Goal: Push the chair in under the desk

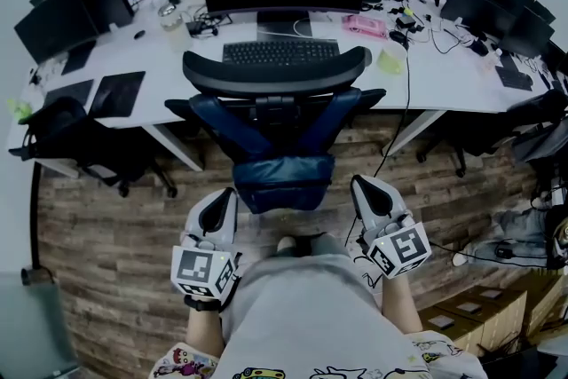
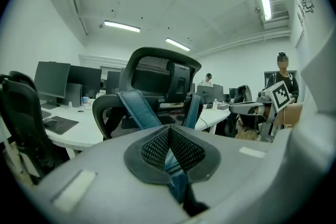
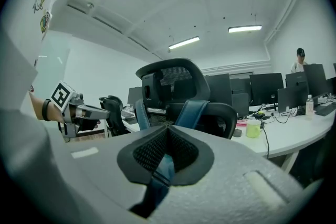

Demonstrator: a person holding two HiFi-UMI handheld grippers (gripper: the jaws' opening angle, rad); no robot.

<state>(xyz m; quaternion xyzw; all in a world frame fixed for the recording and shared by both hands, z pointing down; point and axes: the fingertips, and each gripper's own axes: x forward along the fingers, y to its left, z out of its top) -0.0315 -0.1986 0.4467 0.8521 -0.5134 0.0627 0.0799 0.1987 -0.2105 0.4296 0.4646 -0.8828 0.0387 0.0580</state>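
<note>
Chair: back toward person, facing desk. Left gripper, right gripper: jaws closed, empty, behind it, likely for blunt pushing.

The chair has a black mesh back in a matt black plastic frame. Its blue supports are smooth with a slight sheen. The desk top is a smooth, matt white board. The floor looks like rough wood planking, brown and uneven in tone. The left gripper and right gripper have matt light-grey plastic shells. Their pads are black with a fine gridded texture.
</note>
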